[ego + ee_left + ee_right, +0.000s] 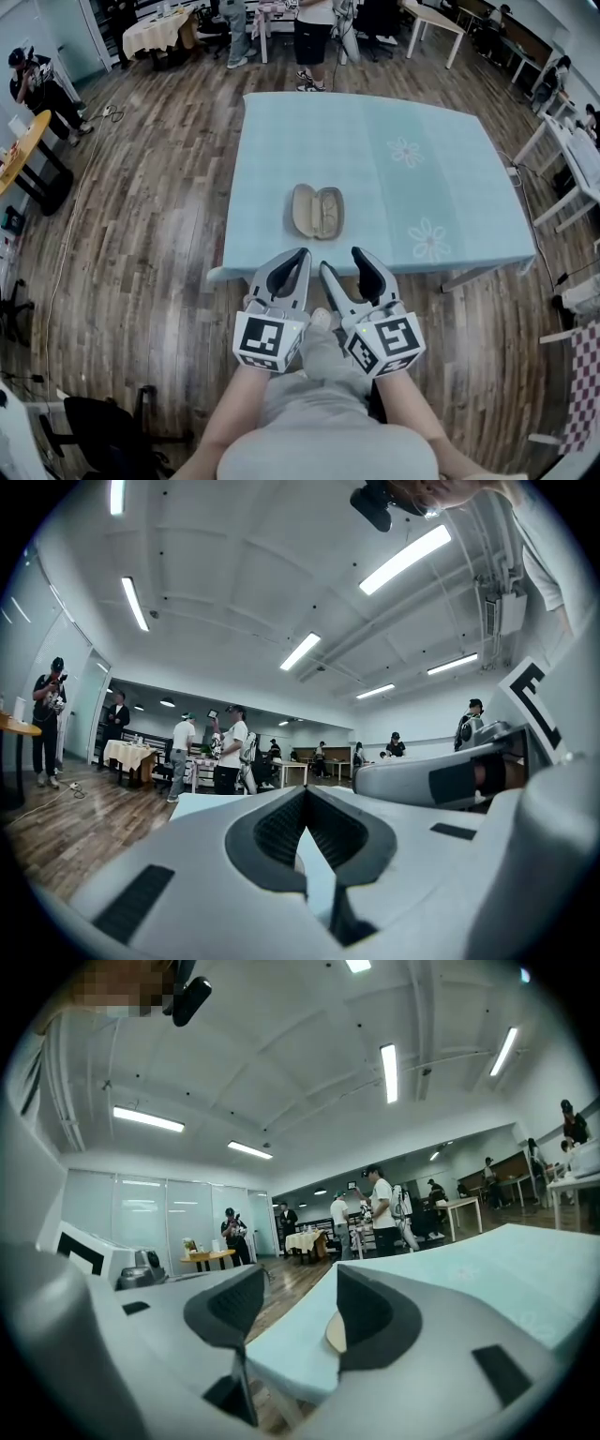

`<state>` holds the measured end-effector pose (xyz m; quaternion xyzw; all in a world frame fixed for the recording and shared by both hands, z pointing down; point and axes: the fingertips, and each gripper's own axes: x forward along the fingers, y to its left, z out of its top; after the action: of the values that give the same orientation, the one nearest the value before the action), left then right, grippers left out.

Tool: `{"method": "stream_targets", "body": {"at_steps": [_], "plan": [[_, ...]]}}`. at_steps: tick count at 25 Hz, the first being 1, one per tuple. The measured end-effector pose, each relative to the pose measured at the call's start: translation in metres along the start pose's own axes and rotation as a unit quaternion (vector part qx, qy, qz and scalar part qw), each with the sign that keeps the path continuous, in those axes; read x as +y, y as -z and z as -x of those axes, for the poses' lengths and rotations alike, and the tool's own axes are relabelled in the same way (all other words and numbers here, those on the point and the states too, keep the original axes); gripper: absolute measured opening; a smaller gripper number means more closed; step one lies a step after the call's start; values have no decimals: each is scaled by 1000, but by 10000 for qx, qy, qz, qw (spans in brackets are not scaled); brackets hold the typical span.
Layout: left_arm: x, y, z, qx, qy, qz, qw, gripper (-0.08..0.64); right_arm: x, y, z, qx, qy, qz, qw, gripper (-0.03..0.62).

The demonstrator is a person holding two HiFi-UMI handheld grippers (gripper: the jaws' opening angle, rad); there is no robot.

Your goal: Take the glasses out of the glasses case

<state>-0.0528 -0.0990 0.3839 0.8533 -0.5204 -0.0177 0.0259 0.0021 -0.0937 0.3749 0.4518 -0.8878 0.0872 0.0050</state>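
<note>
The oval, tan glasses case (pixel 317 211) is lying open on the soft blue cloth with white flowers on the table (pixel 375 141). The thin glasses (pixel 329 212) are sitting inside it. The left gripper (pixel 300 255) is pinching closed on nothing. The right gripper (pixel 341 260) is gaping wide, holding nothing, near the table's edge.

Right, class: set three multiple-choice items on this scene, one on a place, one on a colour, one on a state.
1. Where is the case?
A. on the floor
B. on the table
C. in a gripper

2. What colour is the table top?
A. red
B. light blue
C. black

3. The case is:
A. open
B. shut
C. standing on end

Answers:
1 B: it lies near the table's front edge.
2 B: the top is light blue.
3 A: its two halves lie spread flat.
</note>
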Motion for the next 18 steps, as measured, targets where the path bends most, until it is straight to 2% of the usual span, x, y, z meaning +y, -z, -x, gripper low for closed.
{"method": "stream_targets", "body": {"at_steps": [3,4,5,10,15,18], "plan": [[9,4,-15,72,-25,8,10000,6,-18,4,-13,91,267,292,9992,151],[12,5,-21,98,-35,10,9999,6,-25,5,-18,123,362,309,9988,96],[16,5,-26,122,-46,11,9999,6,-32,6,-23,163,443,283,9985,11],[38,7,-55,203,-99,-40,9997,6,-60,17,-57,417,504,-81,9978,8],[58,15,-88,364,-165,-14,9992,6,-81,19,-90,551,454,-105,9974,8],[68,21,-109,489,-203,150,9985,6,-92,21,-110,714,365,-134,9967,8]]}}
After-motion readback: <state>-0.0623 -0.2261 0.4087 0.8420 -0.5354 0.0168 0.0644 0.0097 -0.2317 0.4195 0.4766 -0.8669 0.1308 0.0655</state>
